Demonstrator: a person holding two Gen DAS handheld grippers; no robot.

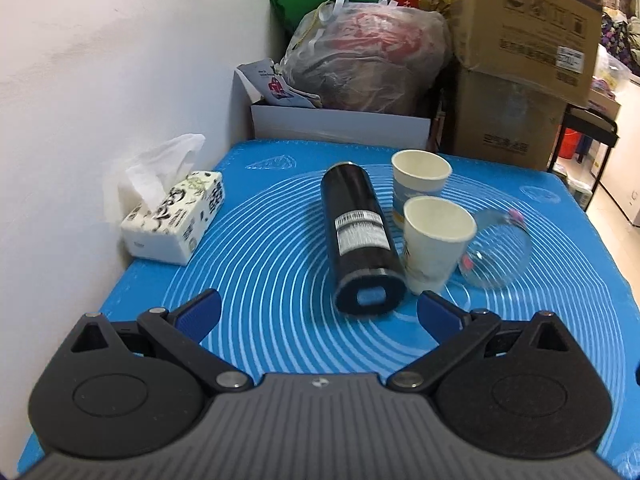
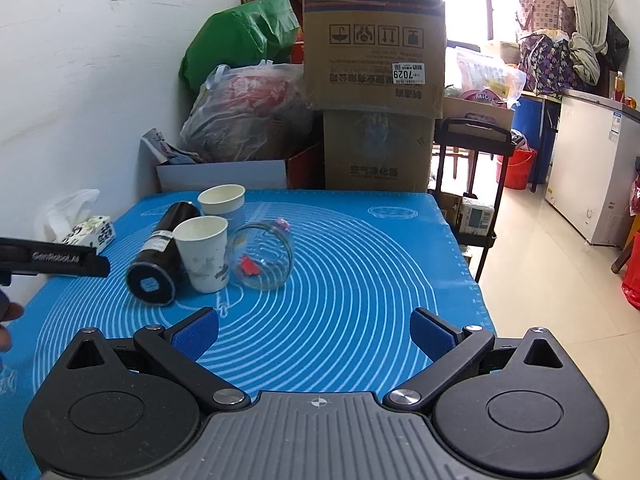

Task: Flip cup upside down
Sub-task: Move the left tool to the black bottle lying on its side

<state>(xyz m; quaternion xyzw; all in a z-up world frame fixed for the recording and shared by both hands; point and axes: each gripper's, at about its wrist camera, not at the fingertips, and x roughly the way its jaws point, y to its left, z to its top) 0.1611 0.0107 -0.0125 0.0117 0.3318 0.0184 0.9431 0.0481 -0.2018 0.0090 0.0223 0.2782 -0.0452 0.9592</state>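
Two white paper cups stand upright, mouths up, on the blue mat (image 1: pixel 260 240): a near cup (image 1: pixel 434 242) and a far cup (image 1: pixel 418 180). In the right wrist view the near cup (image 2: pixel 204 252) and far cup (image 2: pixel 222 200) stand left of centre. A black bottle (image 1: pixel 358 240) lies on its side just left of the cups. My left gripper (image 1: pixel 318 312) is open and empty, just short of the bottle's base. My right gripper (image 2: pixel 314 332) is open and empty, over the mat's near right part, well apart from the cups.
A clear glass jar (image 1: pixel 496 252) lies on its side right of the near cup. A tissue box (image 1: pixel 176 216) stands by the white wall at the left. Cardboard boxes (image 2: pixel 376 80) and plastic bags (image 2: pixel 248 108) pile up behind the table. The table's right edge (image 2: pixel 468 256) drops to the floor.
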